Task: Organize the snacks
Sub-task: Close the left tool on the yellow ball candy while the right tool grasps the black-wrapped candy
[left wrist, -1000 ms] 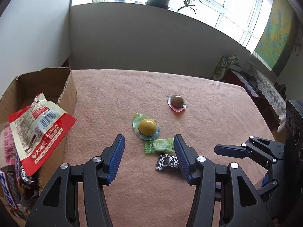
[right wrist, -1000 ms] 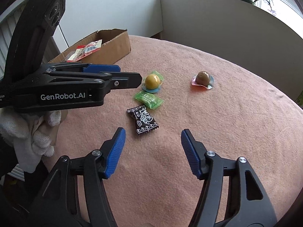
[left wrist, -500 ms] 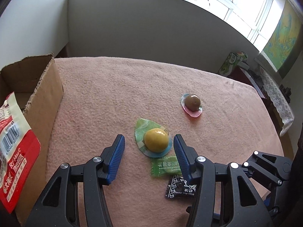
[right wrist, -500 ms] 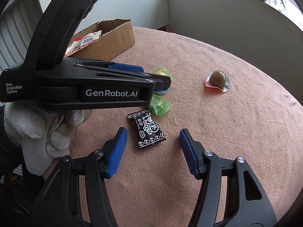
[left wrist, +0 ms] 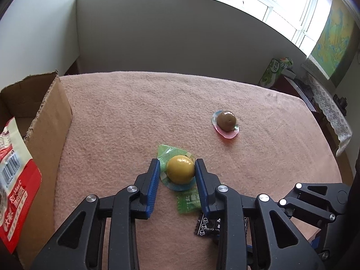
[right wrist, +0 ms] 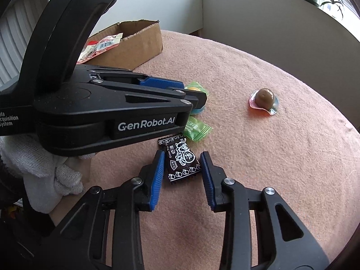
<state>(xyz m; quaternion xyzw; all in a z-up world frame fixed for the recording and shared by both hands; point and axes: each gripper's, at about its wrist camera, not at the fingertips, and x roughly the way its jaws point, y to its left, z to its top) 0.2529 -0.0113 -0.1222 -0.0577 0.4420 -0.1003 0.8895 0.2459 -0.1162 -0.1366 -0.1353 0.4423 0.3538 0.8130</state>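
In the left wrist view my left gripper point(left wrist: 177, 168) straddles a yellow jelly cup point(left wrist: 180, 169) on the pink cloth; the right pad touches it and the left pad is a small gap away. A green candy point(left wrist: 187, 201) and a black candy point(left wrist: 208, 225) lie just behind it. A brown jelly cup point(left wrist: 226, 121) sits farther right. In the right wrist view my right gripper point(right wrist: 182, 160) is open around the black candy point(right wrist: 182, 160), with gaps on both sides. The left gripper's body point(right wrist: 112, 112) crosses that view.
An open cardboard box point(left wrist: 42, 112) stands at the table's left edge with a red snack bag point(left wrist: 15, 180) in it; it also shows in the right wrist view point(right wrist: 135, 42). A grey partition wall stands behind the table. The table's right edge drops off.
My left gripper moved forward and narrowed around the yellow jelly cup. My right gripper moved forward and narrowed around the black candy.
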